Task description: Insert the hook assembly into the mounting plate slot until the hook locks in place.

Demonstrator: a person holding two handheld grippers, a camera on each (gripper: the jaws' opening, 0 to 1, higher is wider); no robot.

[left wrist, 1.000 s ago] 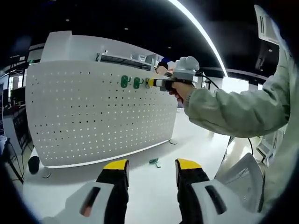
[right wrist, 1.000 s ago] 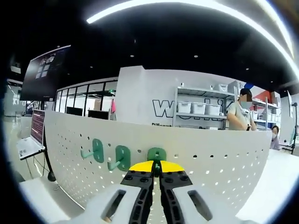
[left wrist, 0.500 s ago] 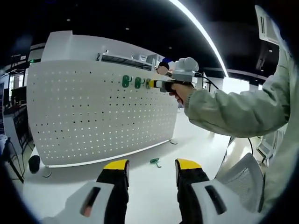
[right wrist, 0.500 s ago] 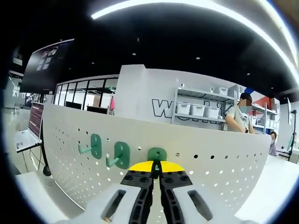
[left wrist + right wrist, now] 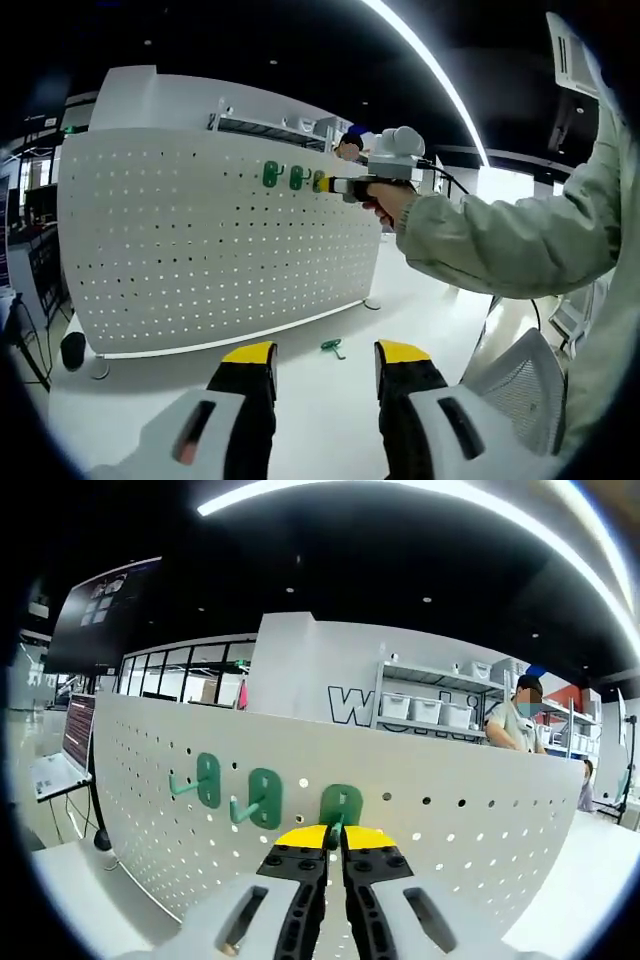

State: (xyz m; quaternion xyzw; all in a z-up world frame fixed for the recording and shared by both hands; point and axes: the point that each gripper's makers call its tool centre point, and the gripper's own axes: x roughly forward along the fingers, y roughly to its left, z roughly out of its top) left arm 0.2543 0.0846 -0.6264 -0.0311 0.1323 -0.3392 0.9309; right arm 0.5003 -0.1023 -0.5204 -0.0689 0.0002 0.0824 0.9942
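Note:
A white pegboard [image 5: 215, 235] stands upright on the table, with two green hooks [image 5: 282, 176] mounted near its top edge. My right gripper [image 5: 334, 836] is shut on a third green hook [image 5: 340, 807], pressing its plate flat against the pegboard [image 5: 450, 825] just right of the two mounted hooks [image 5: 240, 792]. In the left gripper view the right gripper [image 5: 330, 183] shows in a person's hand at the board's upper right. My left gripper [image 5: 325, 355] hovers open low over the table, holding nothing. A spare green hook [image 5: 330, 347] lies on the table ahead of it.
A person's pale green sleeve [image 5: 500, 240] crosses the right of the left gripper view. A mesh basket [image 5: 515, 385] sits at the lower right. A laptop [image 5: 68, 765] stands left of the board. Shelves with bins [image 5: 430, 712] and a standing person [image 5: 515, 730] are behind it.
The right gripper has moved closer to the board and pushed the held hook's plate higher and flatter against the holes. The left gripper has not moved.

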